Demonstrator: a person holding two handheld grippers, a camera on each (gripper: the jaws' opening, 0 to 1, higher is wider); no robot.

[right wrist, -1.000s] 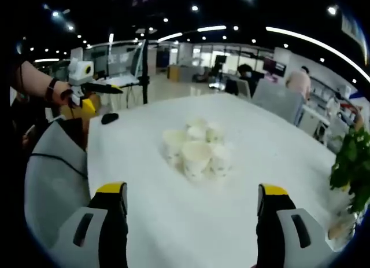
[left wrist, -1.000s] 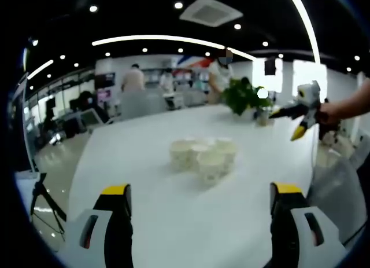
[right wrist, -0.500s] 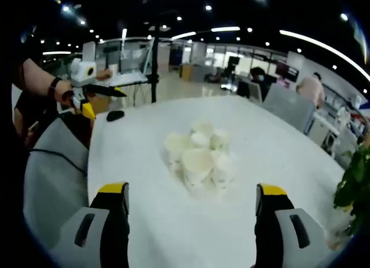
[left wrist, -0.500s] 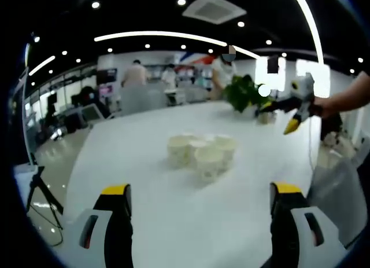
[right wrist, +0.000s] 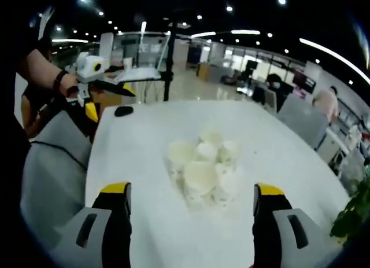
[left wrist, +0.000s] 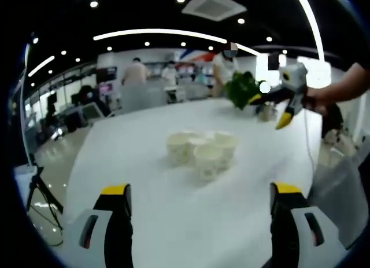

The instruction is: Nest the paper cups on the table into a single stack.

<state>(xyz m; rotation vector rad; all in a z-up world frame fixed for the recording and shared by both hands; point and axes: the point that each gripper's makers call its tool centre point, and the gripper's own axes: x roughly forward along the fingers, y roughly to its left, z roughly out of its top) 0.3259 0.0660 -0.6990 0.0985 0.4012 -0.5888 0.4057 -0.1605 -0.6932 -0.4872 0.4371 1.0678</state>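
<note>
White and broad, the surface (left wrist: pixel 139 181) carries a tight cluster of paper cups (left wrist: pixel 201 152) ahead of the left claw (left wrist: pixel 199 221), well apart from its spread, empty jaws. The right claw (right wrist: pixel 188 216) likewise gapes empty, the cups (right wrist: pixel 203 172) ahead between its jaws' lines.

Cluster of paper cups on a white table, seen between spread jaws.

The right gripper (right wrist: pixel 189 199) hangs wide open above the table (right wrist: pixel 139 140), its yellow-tipped jaws flanking the paper cups (right wrist: pixel 205 171), which stand bunched together, touching. At far left the left gripper (right wrist: pixel 99 77) is held near a small dark object (right wrist: pixel 123 110).
</note>
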